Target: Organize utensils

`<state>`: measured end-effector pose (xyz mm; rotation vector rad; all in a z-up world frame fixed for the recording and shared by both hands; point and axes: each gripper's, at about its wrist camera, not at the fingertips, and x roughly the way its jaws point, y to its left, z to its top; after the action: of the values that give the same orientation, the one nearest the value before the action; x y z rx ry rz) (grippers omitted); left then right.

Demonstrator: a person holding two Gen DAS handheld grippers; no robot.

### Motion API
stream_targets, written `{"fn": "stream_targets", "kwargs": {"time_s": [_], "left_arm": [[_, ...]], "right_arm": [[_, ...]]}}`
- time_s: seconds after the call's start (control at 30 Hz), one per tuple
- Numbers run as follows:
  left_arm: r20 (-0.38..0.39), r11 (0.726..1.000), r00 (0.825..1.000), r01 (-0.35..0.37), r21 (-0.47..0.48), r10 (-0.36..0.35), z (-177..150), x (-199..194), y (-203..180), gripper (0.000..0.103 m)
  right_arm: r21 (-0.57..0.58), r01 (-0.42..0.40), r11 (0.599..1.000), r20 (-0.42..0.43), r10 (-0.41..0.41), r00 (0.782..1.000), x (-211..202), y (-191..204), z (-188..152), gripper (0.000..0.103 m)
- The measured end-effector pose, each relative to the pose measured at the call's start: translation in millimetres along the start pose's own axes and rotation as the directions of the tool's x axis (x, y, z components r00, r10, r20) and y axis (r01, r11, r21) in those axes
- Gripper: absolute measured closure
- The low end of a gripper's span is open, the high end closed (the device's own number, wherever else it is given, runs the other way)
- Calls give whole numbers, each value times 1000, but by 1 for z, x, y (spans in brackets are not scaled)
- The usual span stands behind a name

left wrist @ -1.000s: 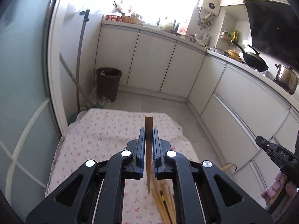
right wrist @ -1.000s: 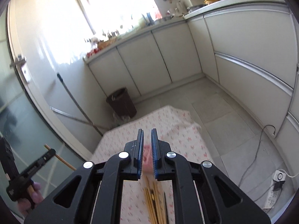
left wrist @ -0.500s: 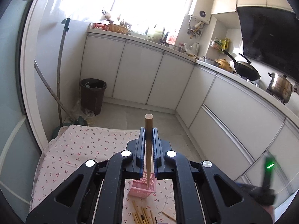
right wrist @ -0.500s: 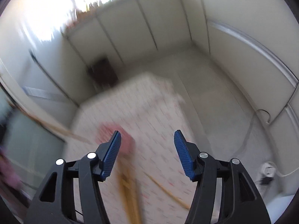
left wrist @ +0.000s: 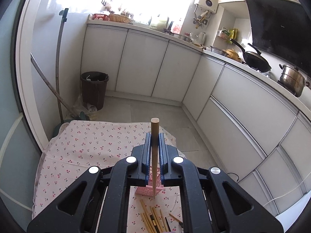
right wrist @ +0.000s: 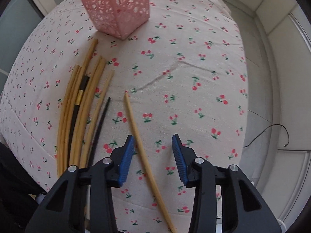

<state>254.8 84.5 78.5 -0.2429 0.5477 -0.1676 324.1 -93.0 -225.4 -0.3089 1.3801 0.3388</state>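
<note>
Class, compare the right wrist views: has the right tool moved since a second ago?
Yes. The right tool has dropped toward the cherry-print tablecloth, tipping from facing the cupboards to facing down; its jaws, closing, straddle a lone wooden chopstick.

Surface (right wrist: 204, 73) covered in matt woven cloth, off-white with red cherry print, slightly creased. Pink square basket (right wrist: 118, 9): moulded plastic, perforated lattice walls, dull sheen. Loose pale wooden chopsticks (right wrist: 81, 112): smooth, unvarnished-looking, matt; single pale wooden chopstick (right wrist: 143, 155) same finish. Black chopstick with gold band (right wrist: 77, 104): glossier, lacquer-like, band looks metallic. Both hand-held grippers, left (left wrist: 155, 145) and right (right wrist: 153, 151): matt black plastic bodies, ribbed blue pads, shiny metal screw heads. Round wooden stick (left wrist: 155, 136) in the left one: smooth, matt. Cabinet fronts (left wrist: 141, 66): smooth, semi-gloss white.
</note>
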Motion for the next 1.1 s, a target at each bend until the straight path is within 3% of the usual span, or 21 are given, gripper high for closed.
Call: {"fn": "stream_targets", "kwargs": {"time_s": [0.23, 0.3, 0.33, 0.37, 0.53, 0.73, 0.9, 1.1], "left_arm": [[-7, 1000, 1000, -5, -17, 4, 1, -1, 5, 95], [-7, 1000, 1000, -7, -14, 7, 2, -1, 5, 95], [-7, 1000, 1000, -8, -12, 8, 2, -2, 5, 95], [-7, 1000, 1000, -11, -11, 11, 1, -2, 5, 95], [-16, 1000, 1000, -16, -26, 16, 1, 0, 13, 95], [-22, 999, 1000, -16, -52, 15, 2, -6, 17, 95], [-6, 998, 1000, -22, -57, 22, 4, -17, 18, 95], [14, 999, 1000, -23, -47, 24, 6, -27, 9, 95]], "right_arm": [[-27, -13, 1000, 1, 13, 1000, 5, 14, 12, 65], [-37, -21, 999, 9, 21, 1000, 7, 18, 23, 82], [-29, -29, 999, 4, 29, 1000, 6, 20, 28, 84], [-21, -46, 999, 1, 46, 999, 6, 21, 32, 94], [44, -19, 999, 44, 17, 999, 0, 32, 29, 97], [160, -18, 987, 154, -7, 988, -53, 4, 15, 97], [253, -35, 967, 318, -49, 947, -117, -19, -10, 97], [314, -98, 944, 506, -79, 859, -186, -41, -28, 97]]}}
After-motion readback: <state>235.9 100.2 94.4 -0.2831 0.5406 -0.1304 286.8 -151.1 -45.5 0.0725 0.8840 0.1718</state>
